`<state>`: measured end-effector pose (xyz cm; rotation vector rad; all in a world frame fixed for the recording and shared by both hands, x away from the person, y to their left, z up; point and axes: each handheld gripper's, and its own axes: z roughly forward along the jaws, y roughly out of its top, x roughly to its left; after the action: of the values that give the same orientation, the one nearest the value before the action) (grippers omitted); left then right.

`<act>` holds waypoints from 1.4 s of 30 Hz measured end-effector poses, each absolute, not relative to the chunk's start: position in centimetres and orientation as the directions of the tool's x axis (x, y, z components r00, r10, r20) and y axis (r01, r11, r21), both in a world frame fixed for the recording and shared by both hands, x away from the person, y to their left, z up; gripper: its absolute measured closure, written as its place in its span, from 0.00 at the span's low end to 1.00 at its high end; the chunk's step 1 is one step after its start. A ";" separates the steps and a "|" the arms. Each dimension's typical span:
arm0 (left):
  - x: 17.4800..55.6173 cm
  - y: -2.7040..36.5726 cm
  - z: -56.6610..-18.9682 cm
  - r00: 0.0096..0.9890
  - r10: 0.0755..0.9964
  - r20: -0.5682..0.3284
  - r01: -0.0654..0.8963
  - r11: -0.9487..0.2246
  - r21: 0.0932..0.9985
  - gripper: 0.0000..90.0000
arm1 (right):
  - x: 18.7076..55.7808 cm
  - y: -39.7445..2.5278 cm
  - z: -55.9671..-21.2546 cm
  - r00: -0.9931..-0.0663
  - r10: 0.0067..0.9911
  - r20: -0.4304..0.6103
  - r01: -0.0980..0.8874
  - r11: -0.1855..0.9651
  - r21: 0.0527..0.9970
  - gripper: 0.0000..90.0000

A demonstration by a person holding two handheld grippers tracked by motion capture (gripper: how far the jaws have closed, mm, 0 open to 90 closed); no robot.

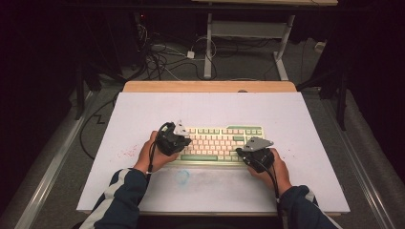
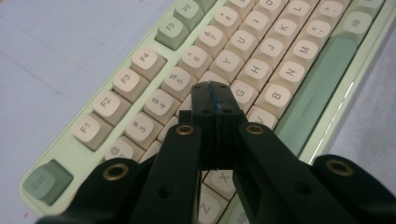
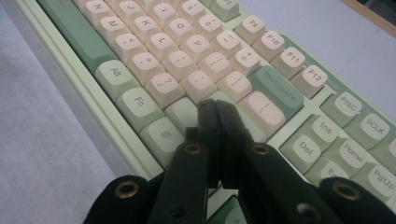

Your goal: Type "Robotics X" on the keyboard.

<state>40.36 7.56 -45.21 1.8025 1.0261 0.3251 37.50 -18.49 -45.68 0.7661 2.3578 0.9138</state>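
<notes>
A pale green keyboard [image 1: 220, 143] with cream and green keys lies on the white table top, near the person's side. My left gripper [image 1: 173, 139] is over the keyboard's left end, held by the left hand. In the left gripper view its jaws are pressed together with nothing between them, the left gripper [image 2: 212, 88] tip hovering over the keyboard [image 2: 243, 60] near the F and G keys. My right gripper [image 1: 255, 153] is at the keyboard's right front corner. Its jaws are also closed and empty, the right gripper [image 3: 215, 105] tip above the keyboard [image 3: 196, 60] near the right shift key.
The white table top [image 1: 215, 107] has a wooden back edge [image 1: 210, 86]. A faint blue smudge [image 1: 182, 176] and red specks [image 1: 128, 152] mark the surface in front of and left of the keyboard. Cables [image 1: 167, 57] and a desk frame [image 1: 248, 33] stand on the floor behind.
</notes>
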 end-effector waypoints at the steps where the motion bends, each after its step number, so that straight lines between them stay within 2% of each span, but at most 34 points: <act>1: 40.5 7.4 -45.3 0.602 0.766 -0.224 0.500 -0.143 0.854 0.97 | 37.5 -18.5 -45.7 -0.719 0.652 -0.240 0.320 0.617 0.719 1.00; 9: 41.6 7.0 -46.0 0.576 0.792 -0.202 0.505 -0.150 0.850 0.97 | 37.4 -18.4 -45.7 -0.718 0.651 -0.247 0.316 0.621 0.717 1.00; 15: 41.7 6.8 -46.3 0.589 0.792 -0.164 0.493 -0.191 0.849 0.97 | 37.4 -18.3 -45.7 -0.715 0.652 -0.252 0.317 0.624 0.714 1.00; 18: 41.5 6.9 -46.0 0.591 0.788 -0.172 0.482 -0.174 0.859 0.97 | 37.4 -18.5 -45.5 -0.721 0.650 -0.238 0.324 0.621 0.714 1.00; 27: 39.3 8.7 -43.0 0.623 0.766 -0.162 0.352 -0.089 0.932 0.90 | 36.9 -19.7 -44.2 -0.709 0.668 -0.226 0.317 0.587 0.745 1.00; 31: 38.0 10.0 -42.5 0.627 0.766 -0.145 0.305 -0.070 0.950 0.71 | 36.5 -20.4 -43.6 -0.700 0.680 -0.220 0.316 0.571 0.757 1.00; 35: 36.5 11.6 -42.7 0.629 0.768 -0.121 0.259 -0.060 0.964 0.62 | 36.5 -20.7 -43.3 -0.697 0.685 -0.212 0.316 0.559 0.767 1.00; 38: 35.5 12.8 -43.2 0.610 0.786 -0.098 0.219 -0.048 0.974 0.41 | 36.3 -20.8 -43.1 -0.698 0.685 -0.210 0.311 0.554 0.773 1.00; 39: 35.3 13.3 -43.4 0.605 0.790 -0.102 0.212 -0.036 0.977 0.41 | 36.3 -20.7 -43.0 -0.699 0.683 -0.212 0.307 0.554 0.774 1.00; 42: 34.5 14.7 -44.2 0.585 0.803 -0.117 0.210 -0.011 0.978 0.29 | 36.2 -20.6 -42.7 -0.701 0.680 -0.215 0.297 0.553 0.779 1.00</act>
<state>34.48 14.68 -44.16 1.5479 0.8857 0.5827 36.18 -20.62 -42.71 0.7864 2.2886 1.0146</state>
